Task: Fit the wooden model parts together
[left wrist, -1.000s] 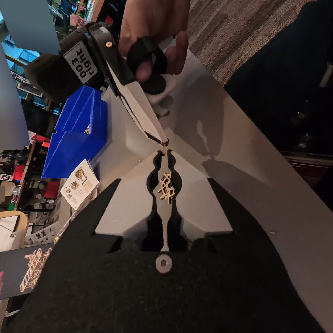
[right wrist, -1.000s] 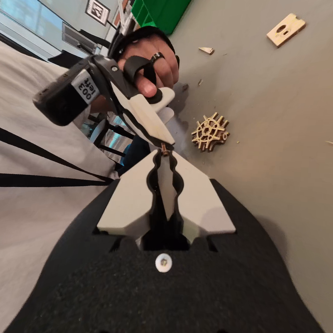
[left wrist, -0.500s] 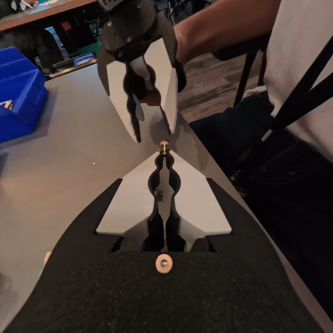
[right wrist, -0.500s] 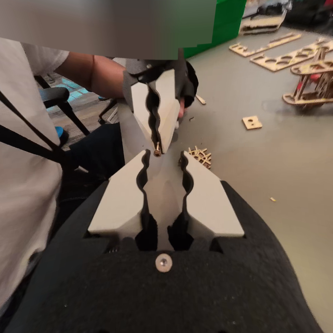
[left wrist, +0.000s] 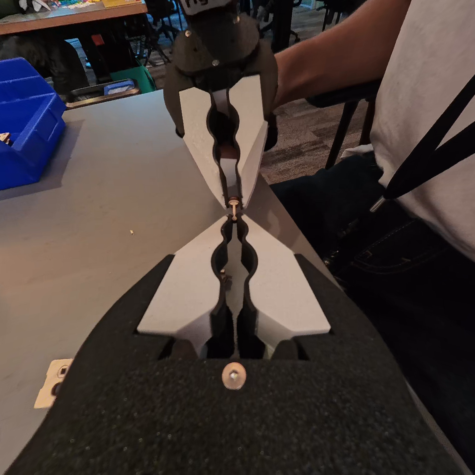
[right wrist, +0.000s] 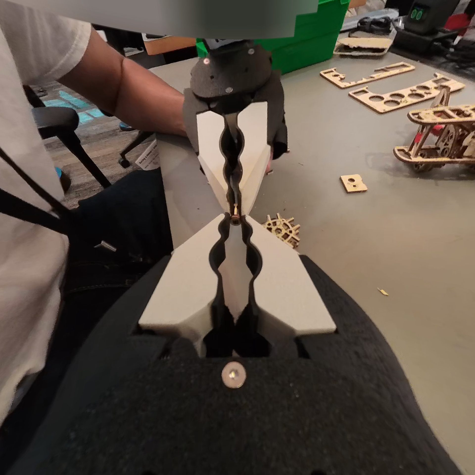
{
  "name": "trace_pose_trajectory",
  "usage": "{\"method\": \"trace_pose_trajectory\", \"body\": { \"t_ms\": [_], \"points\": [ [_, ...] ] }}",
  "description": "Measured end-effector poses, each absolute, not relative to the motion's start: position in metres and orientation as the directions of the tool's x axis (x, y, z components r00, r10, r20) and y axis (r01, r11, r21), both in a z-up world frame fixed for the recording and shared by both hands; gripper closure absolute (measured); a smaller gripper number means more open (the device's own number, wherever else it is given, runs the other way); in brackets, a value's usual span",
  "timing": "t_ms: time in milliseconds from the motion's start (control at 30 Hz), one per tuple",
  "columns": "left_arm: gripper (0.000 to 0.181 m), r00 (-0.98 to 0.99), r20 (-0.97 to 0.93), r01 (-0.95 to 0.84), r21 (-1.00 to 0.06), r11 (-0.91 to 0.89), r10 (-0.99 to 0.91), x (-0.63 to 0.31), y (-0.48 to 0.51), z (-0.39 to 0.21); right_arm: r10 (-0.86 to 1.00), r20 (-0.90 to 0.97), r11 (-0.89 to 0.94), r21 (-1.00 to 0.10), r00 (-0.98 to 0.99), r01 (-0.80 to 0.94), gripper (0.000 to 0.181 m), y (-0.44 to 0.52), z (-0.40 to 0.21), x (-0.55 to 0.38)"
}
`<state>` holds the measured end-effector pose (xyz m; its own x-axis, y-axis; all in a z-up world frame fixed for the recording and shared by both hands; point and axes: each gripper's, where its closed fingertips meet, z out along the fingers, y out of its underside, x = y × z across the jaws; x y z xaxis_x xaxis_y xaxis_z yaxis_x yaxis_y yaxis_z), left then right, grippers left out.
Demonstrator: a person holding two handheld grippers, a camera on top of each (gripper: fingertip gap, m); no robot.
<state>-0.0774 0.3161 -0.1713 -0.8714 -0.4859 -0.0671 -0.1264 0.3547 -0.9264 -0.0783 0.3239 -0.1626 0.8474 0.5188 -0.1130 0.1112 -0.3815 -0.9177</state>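
A small wooden pin (left wrist: pixel 234 211) is held in the air between the two grippers, which meet tip to tip over the table's near edge. My left gripper (left wrist: pixel 234 218) is shut on one end of the pin. My right gripper (right wrist: pixel 235 217) is shut on the other end, where a small brown round piece (right wrist: pixel 235 217) sits. In the left wrist view the right gripper (left wrist: pixel 234 201) comes from above; in the right wrist view the left gripper (right wrist: pixel 235 205) does. A wooden gear wheel (right wrist: pixel 282 231) lies on the grey table (right wrist: pixel 359 257) just beyond the tips.
A wooden biplane model (right wrist: pixel 442 138), punched part sheets (right wrist: pixel 401 95), a small square wooden plate (right wrist: pixel 353 183) and a green bin (right wrist: pixel 303 43) are on the right. A blue bin (left wrist: pixel 25 123) stands far left. The person's lap lies past the table edge (left wrist: pixel 290 221). My left and right fingertips are right by each other. About 6 cm separates my left fingertips from the wooden gear wheel (right wrist: pixel 282 231).
Half a second ago the right gripper was open and apart from the pin. It has now closed on the pin's free end, tip to tip with the left gripper.
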Motion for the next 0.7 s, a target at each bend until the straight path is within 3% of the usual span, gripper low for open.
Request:
{"method": "trace_pose_trajectory", "body": {
  "t_ms": [33,100,233,367,700],
  "points": [
    [0.181,-0.872,-0.069,-0.133,-0.919,0.37,-0.484,-0.077,0.318,-0.174,0.506,-0.126,-0.403,-0.909,0.854,0.104,0.174,0.325,-0.165,-0.078],
    [0.165,-0.865,-0.061,-0.177,-0.892,0.416,-0.499,-0.076,0.332,-0.184,0.461,-0.128,-0.439,-0.893,0.878,0.101,0.174,0.325,-0.175,-0.07],
    [0.151,-0.819,-0.02,-0.293,-0.845,0.448,-0.573,-0.067,0.375,-0.2,0.327,-0.143,-0.559,-0.826,0.934,0.069,0.174,0.318,-0.21,-0.049],
    [0.117,-0.802,0.057,-0.411,-0.775,0.48,-0.595,-0.065,0.385,-0.223,0.236,-0.146,-0.63,-0.776,0.961,0.037,0.174,0.319,-0.224,-0.044],
    [0.12,-0.84,0.029,-0.381,-0.743,0.55,-0.543,-0.069,0.362,-0.232,0.2,-0.233,-0.625,-0.779,0.952,-0.059,0.174,0.326,-0.224,-0.055]
  ]
}}
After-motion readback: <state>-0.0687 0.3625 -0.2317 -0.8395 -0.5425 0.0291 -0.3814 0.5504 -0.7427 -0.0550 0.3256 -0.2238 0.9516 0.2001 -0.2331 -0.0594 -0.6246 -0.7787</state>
